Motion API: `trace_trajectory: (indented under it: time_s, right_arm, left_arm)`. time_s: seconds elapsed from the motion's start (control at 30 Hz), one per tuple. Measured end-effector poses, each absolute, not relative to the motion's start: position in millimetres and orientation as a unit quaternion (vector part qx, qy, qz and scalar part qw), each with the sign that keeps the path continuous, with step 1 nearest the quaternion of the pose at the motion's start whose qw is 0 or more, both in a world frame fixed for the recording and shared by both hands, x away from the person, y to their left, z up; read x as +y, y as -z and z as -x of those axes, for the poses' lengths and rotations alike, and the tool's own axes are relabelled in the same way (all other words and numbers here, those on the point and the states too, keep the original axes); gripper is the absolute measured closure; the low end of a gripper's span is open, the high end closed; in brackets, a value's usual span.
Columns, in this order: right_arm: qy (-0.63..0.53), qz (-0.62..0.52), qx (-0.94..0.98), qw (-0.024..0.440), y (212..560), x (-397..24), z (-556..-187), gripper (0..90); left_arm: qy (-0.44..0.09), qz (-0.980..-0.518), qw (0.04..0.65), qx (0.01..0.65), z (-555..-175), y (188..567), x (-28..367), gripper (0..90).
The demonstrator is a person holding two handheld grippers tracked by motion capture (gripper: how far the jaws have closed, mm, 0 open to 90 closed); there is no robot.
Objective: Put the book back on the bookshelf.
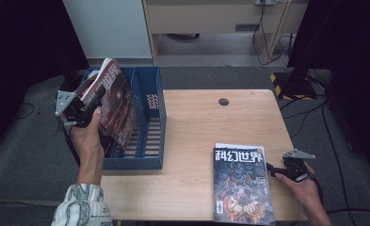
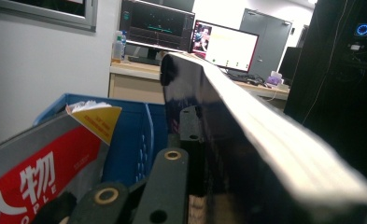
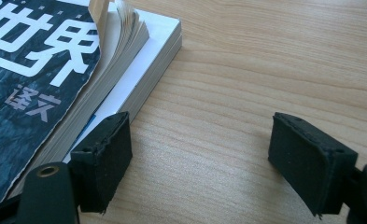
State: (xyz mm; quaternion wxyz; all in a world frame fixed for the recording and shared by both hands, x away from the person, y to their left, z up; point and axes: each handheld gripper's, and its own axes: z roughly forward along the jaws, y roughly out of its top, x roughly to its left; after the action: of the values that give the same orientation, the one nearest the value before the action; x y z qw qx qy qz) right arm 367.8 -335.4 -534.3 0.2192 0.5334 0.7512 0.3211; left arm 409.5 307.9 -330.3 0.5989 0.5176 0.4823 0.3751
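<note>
My left gripper (image 1: 95, 101) is shut on a dark-covered magazine (image 1: 116, 101), held upright and tilted over the left compartment of a blue file rack (image 1: 149, 141). In the left gripper view the held magazine (image 2: 265, 144) runs edge-on away from the jaws, and a red-covered magazine (image 2: 45, 158) stands in the rack (image 2: 134, 135) to its left. My right gripper (image 1: 273, 172) is open at the right edge of a stack of magazines (image 1: 241, 183) lying flat on the table. In the right gripper view its gripper (image 3: 200, 163) has bare wood between the pads, with the stack (image 3: 45, 79) just left of the left pad.
The wooden table (image 1: 201, 122) has a round cable hole (image 1: 223, 101) near its far edge. The rack stands on the table's left end, and its right compartment holds nothing. Beyond the table are a white cabinet (image 1: 112, 28) and floor cables (image 1: 267, 42).
</note>
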Motion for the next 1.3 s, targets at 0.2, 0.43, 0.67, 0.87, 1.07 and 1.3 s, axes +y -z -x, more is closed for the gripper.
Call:
trace_trajectory:
  time_s: [0.2, 0.43, 0.67, 0.87, 1.07, 1.3]
  right_arm:
    - [-0.321, -0.534, 0.751, 0.218, 534, -335, -368, 21.6]
    - [-0.321, -0.533, 0.751, 0.219, 534, -335, -368, 21.6]
    - [-0.321, -0.533, 0.751, 0.219, 534, -335, -368, 21.6]
    - [-0.322, -0.533, 0.751, 0.220, 534, -335, -368, 21.6]
    - [-0.321, -0.531, 0.752, 0.220, 534, -336, -368, 21.6]
    - [-0.321, -0.531, 0.752, 0.220, 534, -336, -368, 21.6]
  left_arm:
    - [-0.382, -0.525, 0.589, 0.481, -410, 338, 306, 83.9]
    - [-0.375, -0.525, 0.591, 0.485, -414, 348, 306, 83.9]
    - [-0.374, -0.523, 0.588, 0.490, -416, 356, 305, 83.9]
    - [-0.372, -0.524, 0.584, 0.496, -418, 364, 307, 83.9]
    - [-0.369, -0.527, 0.582, 0.497, -421, 370, 307, 83.9]
    - [-0.365, -0.524, 0.583, 0.502, -423, 377, 306, 83.8]
